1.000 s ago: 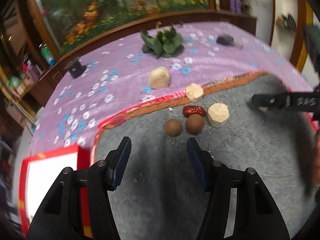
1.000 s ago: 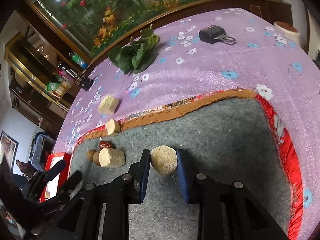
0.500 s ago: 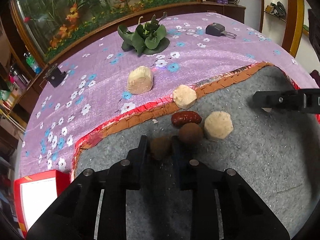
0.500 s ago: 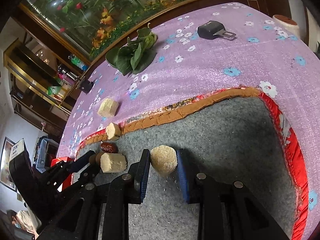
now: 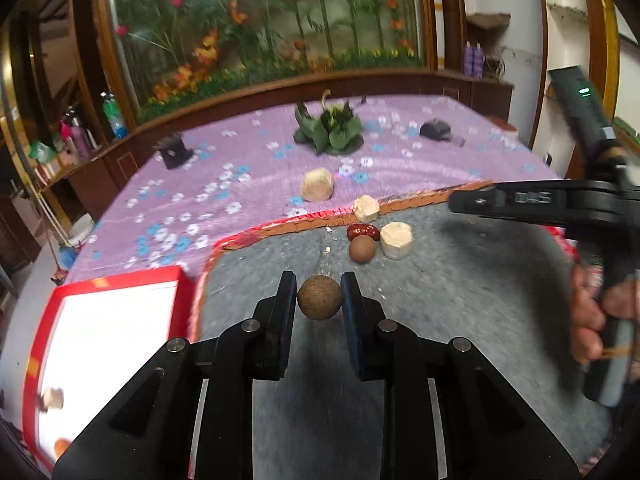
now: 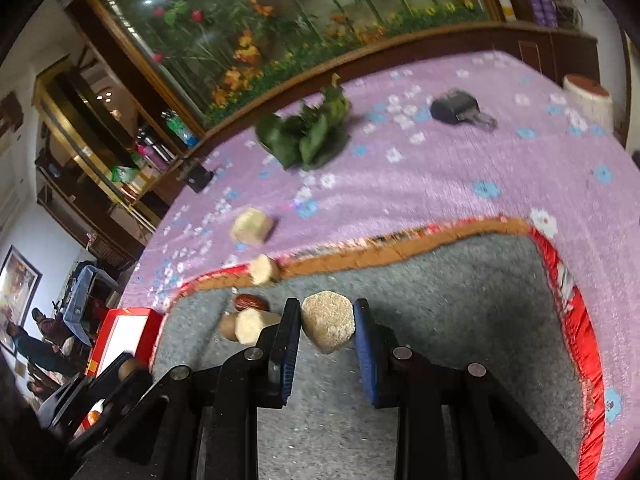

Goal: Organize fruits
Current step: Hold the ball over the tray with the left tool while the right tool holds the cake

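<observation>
My left gripper (image 5: 319, 297) is shut on a round brown fruit (image 5: 319, 297), lifted above the grey mat (image 5: 460, 280). Further out on the mat lie a second brown fruit (image 5: 362, 249), a red date (image 5: 363, 231) and a pale cut chunk (image 5: 395, 239). Another pale chunk (image 5: 365, 208) sits on the mat's border, and one more (image 5: 317, 184) on the purple cloth. My right gripper (image 6: 327, 322) is shut on a pale grainy chunk (image 6: 328, 326), held above the mat (image 6: 460, 300). The left gripper with its brown fruit (image 6: 127, 368) shows at the lower left of the right wrist view.
A red-rimmed white tray (image 5: 108, 340) lies left of the mat with a pale piece (image 5: 51, 398) and an orange one (image 5: 61, 447) in it. Leafy greens (image 5: 330, 130), a small black box (image 5: 173, 152) and a black clip (image 5: 438, 130) lie on the flowered purple cloth. A hand (image 5: 600, 320) holds the right gripper's handle.
The left gripper moved in, closed on the nearer brown fruit, then lifted it and pulled back. The right gripper kept its hold on the pale chunk and rose slightly.
</observation>
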A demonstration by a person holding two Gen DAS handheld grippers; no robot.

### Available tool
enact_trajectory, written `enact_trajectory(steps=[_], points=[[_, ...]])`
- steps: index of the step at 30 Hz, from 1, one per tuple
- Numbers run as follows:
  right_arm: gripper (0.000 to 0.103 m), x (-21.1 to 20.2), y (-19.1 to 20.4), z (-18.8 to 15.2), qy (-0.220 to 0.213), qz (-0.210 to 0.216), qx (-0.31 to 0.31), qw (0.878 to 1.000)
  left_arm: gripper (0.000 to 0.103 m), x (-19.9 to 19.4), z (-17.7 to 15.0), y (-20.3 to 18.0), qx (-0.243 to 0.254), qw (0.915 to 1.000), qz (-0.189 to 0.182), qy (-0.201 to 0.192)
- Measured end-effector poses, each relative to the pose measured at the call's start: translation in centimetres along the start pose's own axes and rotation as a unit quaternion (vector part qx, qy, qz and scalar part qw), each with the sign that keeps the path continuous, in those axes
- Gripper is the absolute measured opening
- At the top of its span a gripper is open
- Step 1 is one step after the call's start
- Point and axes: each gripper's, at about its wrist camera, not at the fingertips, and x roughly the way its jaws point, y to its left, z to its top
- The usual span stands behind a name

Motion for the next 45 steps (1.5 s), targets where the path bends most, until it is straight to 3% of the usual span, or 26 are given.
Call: enact_trajectory(steps=[8, 19, 35, 45], points=[[0.026, -0.8, 2.5, -0.9, -0.038, 0.019, -0.054, 0.998, 0.022, -6.5, -1.3, 1.5, -0.01, 0.9975, 0.032, -0.063], [0.026, -1.2, 2.2, -1.3, -0.078, -0.005, -0.064, 0.995, 0.022, -10.3, -3.3, 7.8, -0.086, 0.9899, 0.078, -0.081], [0.026, -0.6, 2.9, -1.9, -0.073, -0.018, -0.082, 0.994, 0.022, -11.0, -5.0, 11.1, -0.105, 0.9795, 0.152, -0.08], [0.026, -0.8, 2.4, -1.7, -0.077, -0.02, -0.074, 0.994, 0.022, -10.8, -5.4, 12.4, -0.113, 0.9765, 0.168, -0.075]])
